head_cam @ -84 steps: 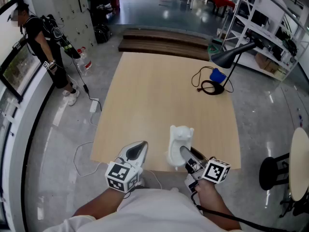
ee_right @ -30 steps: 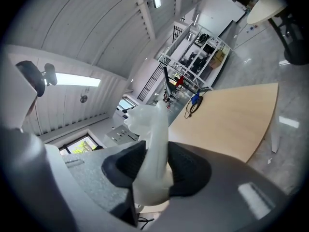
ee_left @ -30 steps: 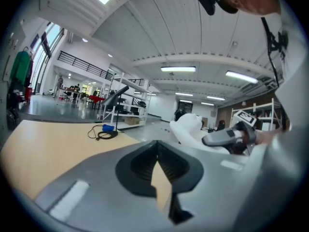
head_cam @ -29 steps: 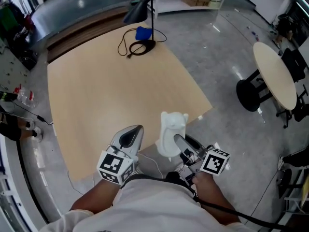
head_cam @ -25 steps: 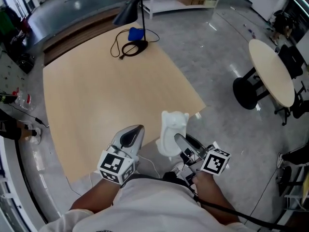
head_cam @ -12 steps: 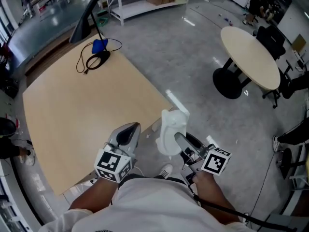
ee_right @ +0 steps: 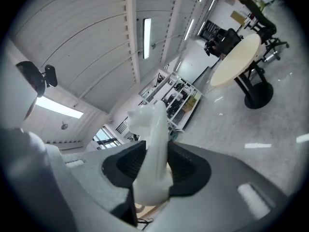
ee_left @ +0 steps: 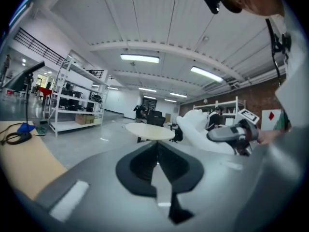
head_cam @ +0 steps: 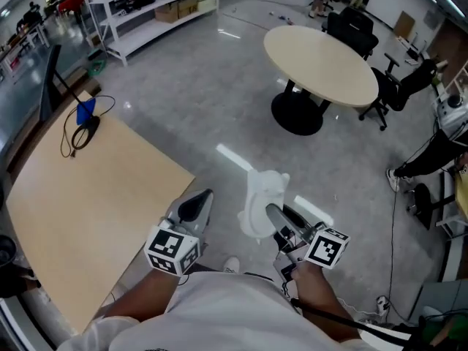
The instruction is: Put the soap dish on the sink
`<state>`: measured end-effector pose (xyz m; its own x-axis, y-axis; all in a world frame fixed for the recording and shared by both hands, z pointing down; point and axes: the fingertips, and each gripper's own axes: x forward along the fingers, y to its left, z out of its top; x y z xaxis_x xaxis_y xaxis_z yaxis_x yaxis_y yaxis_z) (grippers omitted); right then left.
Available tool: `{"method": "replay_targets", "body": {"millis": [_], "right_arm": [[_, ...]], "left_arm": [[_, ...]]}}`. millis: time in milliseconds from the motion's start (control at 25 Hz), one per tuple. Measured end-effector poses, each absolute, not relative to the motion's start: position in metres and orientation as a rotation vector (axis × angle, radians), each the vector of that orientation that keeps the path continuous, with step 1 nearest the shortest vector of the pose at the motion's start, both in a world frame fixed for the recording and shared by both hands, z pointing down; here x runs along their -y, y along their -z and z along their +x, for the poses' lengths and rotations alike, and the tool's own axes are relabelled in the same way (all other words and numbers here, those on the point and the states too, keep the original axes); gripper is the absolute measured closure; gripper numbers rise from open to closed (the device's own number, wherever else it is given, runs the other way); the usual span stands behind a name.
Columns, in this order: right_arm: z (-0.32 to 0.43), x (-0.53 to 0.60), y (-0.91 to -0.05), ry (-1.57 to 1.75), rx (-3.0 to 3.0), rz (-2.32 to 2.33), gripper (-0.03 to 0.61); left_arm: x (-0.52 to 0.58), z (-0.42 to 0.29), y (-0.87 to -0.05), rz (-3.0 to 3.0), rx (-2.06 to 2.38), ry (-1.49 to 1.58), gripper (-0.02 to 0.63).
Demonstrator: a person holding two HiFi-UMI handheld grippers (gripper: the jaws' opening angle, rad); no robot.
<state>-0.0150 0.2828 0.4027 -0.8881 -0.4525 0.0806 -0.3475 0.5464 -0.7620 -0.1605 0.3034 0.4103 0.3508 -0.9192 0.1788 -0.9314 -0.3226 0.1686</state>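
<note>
The white soap dish [head_cam: 262, 202] stands on edge between the jaws of my right gripper [head_cam: 274, 218], which is shut on it. In the right gripper view the soap dish [ee_right: 152, 149] rises out of the jaws against the ceiling. My left gripper [head_cam: 191, 207] hangs beside it, jaws shut with nothing in them. The left gripper view shows its closed jaws [ee_left: 157, 164] and, off to the right, the soap dish [ee_left: 200, 134] in the other gripper. Both are carried in the air above the grey floor. No sink is in view.
A wooden table [head_cam: 80, 196] with a black lamp [head_cam: 55, 86] and a blue object lies at left. A round beige table [head_cam: 320, 63] on a black base stands ahead, with black chairs [head_cam: 351, 28] behind it. White shelving [head_cam: 146, 6] lines the back.
The view has swung right: the wooden table slid to the left edge and the round table came ahead. Both grippers kept their pose, and the right one still grips the soap dish.
</note>
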Motion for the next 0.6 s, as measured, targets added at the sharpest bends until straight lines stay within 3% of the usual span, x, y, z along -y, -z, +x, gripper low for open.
{"method": "replay_targets", "body": {"millis": [600], "right_arm": [[0.113, -0.267, -0.412, 1.206, -2.363, -1.028, 0.436]], "left_arm": [[-0.255, -0.041, -0.412, 2.595, 1.307, -0.227, 0.606]]}}
